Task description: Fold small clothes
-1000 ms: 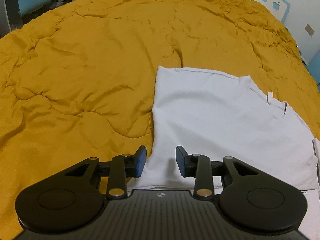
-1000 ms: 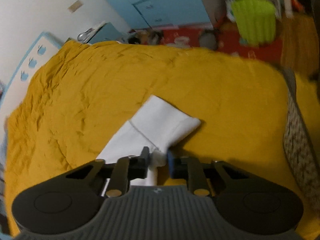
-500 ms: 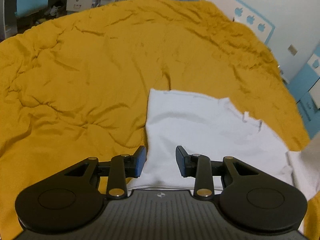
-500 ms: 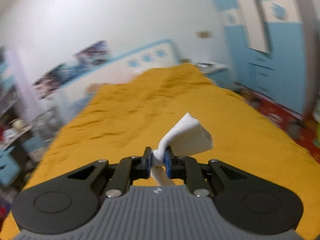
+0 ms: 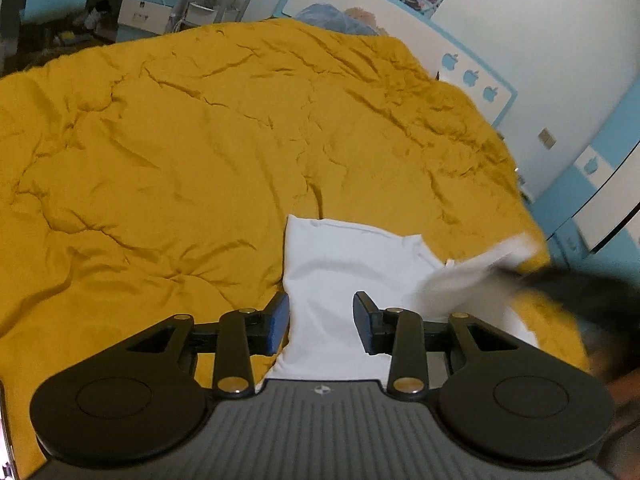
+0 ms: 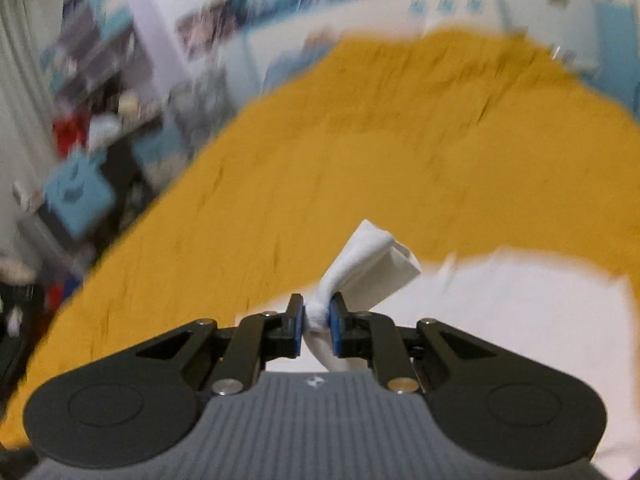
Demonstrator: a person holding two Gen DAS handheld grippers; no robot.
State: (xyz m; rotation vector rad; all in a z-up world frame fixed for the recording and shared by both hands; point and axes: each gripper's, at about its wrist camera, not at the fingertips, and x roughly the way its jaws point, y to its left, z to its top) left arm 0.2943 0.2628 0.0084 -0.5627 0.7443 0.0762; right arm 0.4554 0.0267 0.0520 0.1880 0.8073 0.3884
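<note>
A small white shirt (image 5: 344, 272) lies on the mustard-yellow bedspread (image 5: 180, 168). My left gripper (image 5: 320, 322) is open and empty, low over the shirt's near left edge. My right gripper (image 6: 317, 322) is shut on the shirt's sleeve (image 6: 372, 264), bunched between the blue pads and lifted over the shirt's body (image 6: 520, 320). In the left wrist view the lifted sleeve (image 5: 476, 268) and the dark right gripper (image 5: 580, 292) show blurred at the right.
The bed's far side meets a white headboard with blue apple shapes (image 5: 472, 76). Blue cabinets (image 5: 600, 200) stand at the right. Shelves and clutter (image 6: 92, 92) stand beside the bed in the right wrist view, blurred.
My right gripper has swung the held sleeve up and across over the shirt's body, with the view turning fast. My left gripper has tilted up a little, staying open at the shirt's edge.
</note>
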